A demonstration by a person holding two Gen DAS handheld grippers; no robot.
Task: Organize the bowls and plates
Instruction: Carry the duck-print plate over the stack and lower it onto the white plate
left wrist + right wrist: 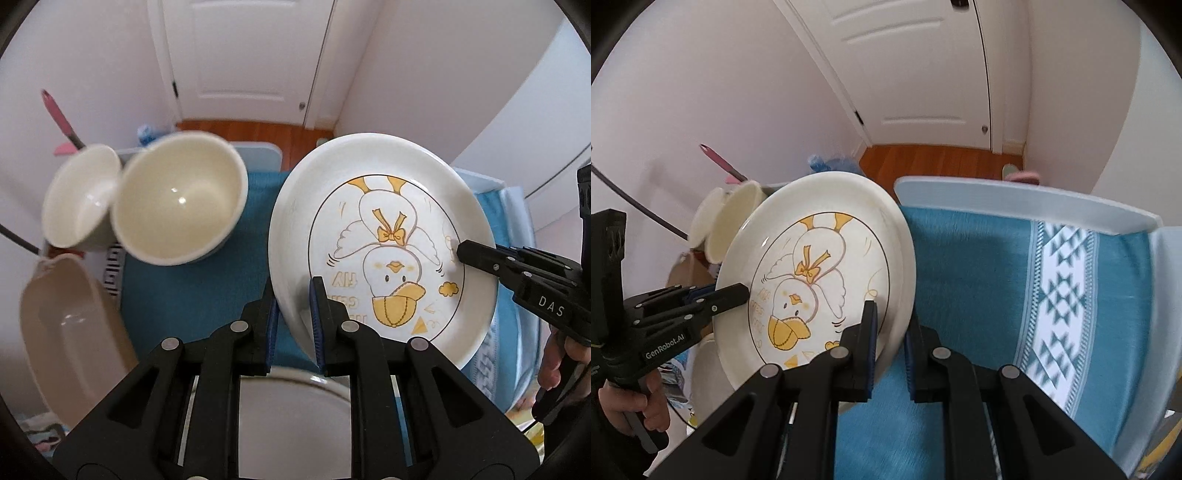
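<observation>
You are clamping the left gripper [293, 317] on the near rim of the duck plate [380, 251], which is standing tilted on edge between both claws; two cream bowls [181, 199] are leaning ahead and left of it, over the blue cloth [964, 273]. The right gripper [890, 339] is pinching the opposite rim, jaws closed on it. This looks like a two-handed carry; next you probably need to pick a slot and lower evenly. Readable: "GenRobot.AI" and "DAS".
</observation>
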